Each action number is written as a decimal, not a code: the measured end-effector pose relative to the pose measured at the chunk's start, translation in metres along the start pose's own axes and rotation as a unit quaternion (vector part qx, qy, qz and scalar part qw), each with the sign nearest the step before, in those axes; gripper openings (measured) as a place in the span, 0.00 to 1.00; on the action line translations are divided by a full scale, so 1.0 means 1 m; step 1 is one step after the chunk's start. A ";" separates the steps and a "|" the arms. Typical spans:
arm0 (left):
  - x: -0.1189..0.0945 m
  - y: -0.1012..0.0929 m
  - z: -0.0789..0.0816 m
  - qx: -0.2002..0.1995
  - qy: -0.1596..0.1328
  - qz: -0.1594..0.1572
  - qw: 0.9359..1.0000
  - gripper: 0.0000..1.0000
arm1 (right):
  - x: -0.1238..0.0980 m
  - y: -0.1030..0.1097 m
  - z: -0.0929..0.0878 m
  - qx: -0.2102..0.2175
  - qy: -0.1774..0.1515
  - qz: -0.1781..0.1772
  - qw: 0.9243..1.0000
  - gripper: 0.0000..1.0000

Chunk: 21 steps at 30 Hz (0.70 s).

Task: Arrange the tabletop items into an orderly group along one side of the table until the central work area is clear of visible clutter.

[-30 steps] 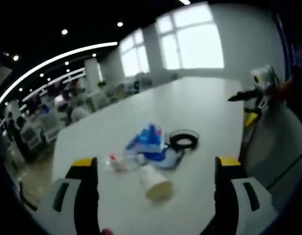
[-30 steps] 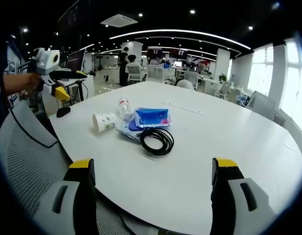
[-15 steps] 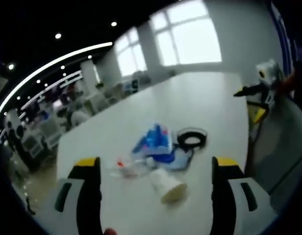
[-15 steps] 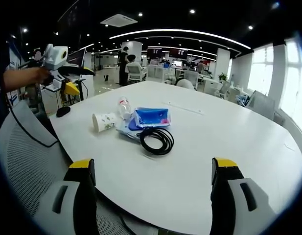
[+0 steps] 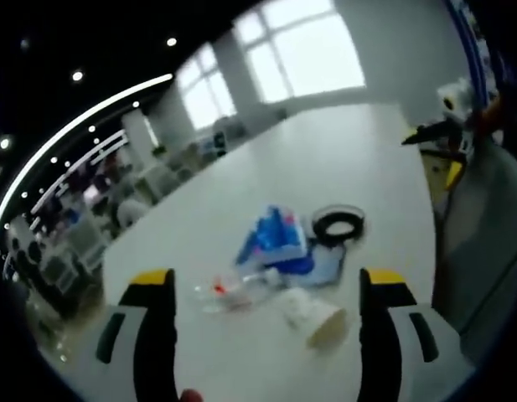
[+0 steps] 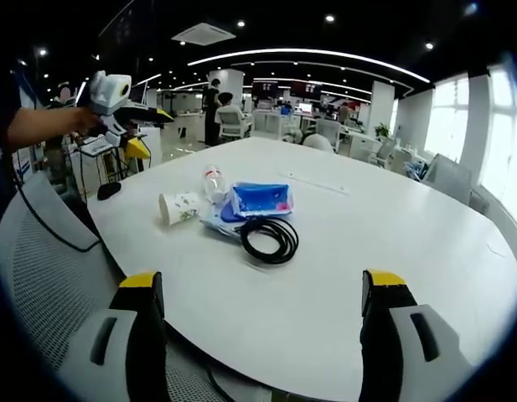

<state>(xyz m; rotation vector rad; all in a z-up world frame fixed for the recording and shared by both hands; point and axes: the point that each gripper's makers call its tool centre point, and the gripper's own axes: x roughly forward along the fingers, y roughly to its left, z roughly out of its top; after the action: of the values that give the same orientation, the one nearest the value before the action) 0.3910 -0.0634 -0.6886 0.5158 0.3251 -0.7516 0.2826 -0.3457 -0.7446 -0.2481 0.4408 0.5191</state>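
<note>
Left gripper view: left gripper point(image 5: 262, 335) jaws apart over the table point(image 5: 325, 167); cup point(image 5: 315, 318), bottle point(image 5: 229, 291), blue pack point(image 5: 275, 239) and cable point(image 5: 338, 224) cluster between them. Right gripper view: right gripper point(image 6: 262, 335) gapes empty; cluster mid-table, cable point(image 6: 270, 239) nearest.

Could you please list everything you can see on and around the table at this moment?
table: one, white, rounded, carrying all the items.
paper cup: one, white with a pattern, lying on its side at the end of the cluster nearest the left gripper.
plastic bottle: one, clear with a red cap, lying between cup and pouch.
pouch: one, blue with pink marks, in the middle of the cluster.
cable coil: one, black, lying beside the pouch.
small dark object: one, at the table edge; too small to identify.
mesh chair: one, grey, at the table edge.
left gripper: yellow-tipped, held above the table edge, jaws apart.
right gripper: yellow-tipped, jaws apart, holding nothing.
</note>
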 end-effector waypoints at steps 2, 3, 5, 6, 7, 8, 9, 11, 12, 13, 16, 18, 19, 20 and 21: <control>0.003 0.002 0.000 0.006 0.002 -0.004 1.000 0.87 | 0.000 0.001 0.000 0.000 0.000 0.001 1.000 0.98; 0.005 0.004 -0.001 0.010 0.005 -0.007 1.000 0.87 | 0.000 0.001 0.000 0.000 0.000 0.002 1.000 0.98; 0.008 0.006 -0.001 0.018 0.009 -0.012 1.000 0.87 | 0.000 0.001 0.000 0.000 0.001 0.003 1.000 0.98; 0.009 0.006 -0.001 0.020 0.011 -0.014 1.000 0.87 | 0.000 0.001 0.000 0.000 0.001 0.003 1.000 0.98; 0.011 0.007 -0.001 0.026 0.013 -0.018 0.999 0.87 | 0.000 0.001 0.000 0.000 0.001 0.003 1.000 0.98; 0.012 0.007 -0.001 0.030 0.015 -0.019 0.999 0.87 | 0.000 0.001 0.000 0.000 0.001 0.003 1.000 0.98; 0.014 0.008 -0.001 0.034 0.017 -0.022 0.999 0.87 | 0.000 0.001 0.000 0.000 0.001 0.004 1.000 0.98; 0.017 0.009 -0.002 0.038 0.020 -0.025 0.999 0.86 | 0.000 0.001 -0.001 0.000 0.001 0.005 1.000 0.98; 0.018 0.010 -0.002 0.040 0.021 -0.028 0.999 0.86 | 0.000 0.001 -0.001 0.001 0.002 0.004 1.000 0.98; 0.020 0.010 -0.001 0.041 0.021 -0.028 0.999 0.86 | 0.000 0.001 -0.001 0.001 0.002 0.005 1.000 0.98; 0.024 0.012 -0.001 0.045 0.023 -0.033 0.998 0.85 | 0.000 0.001 -0.001 0.002 0.002 0.004 1.000 0.98; 0.028 0.014 -0.001 0.052 0.024 -0.036 0.998 0.85 | 0.000 0.001 -0.001 0.001 0.002 0.005 1.000 0.98; 0.029 0.015 0.000 0.056 0.021 -0.038 0.997 0.83 | 0.000 0.001 -0.002 0.001 0.003 0.005 1.000 0.98; 0.031 0.016 0.001 0.058 0.022 -0.040 0.997 0.83 | 0.000 0.001 -0.002 0.001 0.003 0.005 1.000 0.98; 0.032 0.017 0.001 0.059 0.023 -0.042 0.997 0.83 | 0.000 0.001 -0.002 0.002 0.003 0.006 1.000 0.98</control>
<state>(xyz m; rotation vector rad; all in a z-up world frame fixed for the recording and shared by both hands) 0.4252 -0.0716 -0.6974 0.6339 0.3491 -0.8450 0.2812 -0.3451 -0.7460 -0.2443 0.4488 0.5291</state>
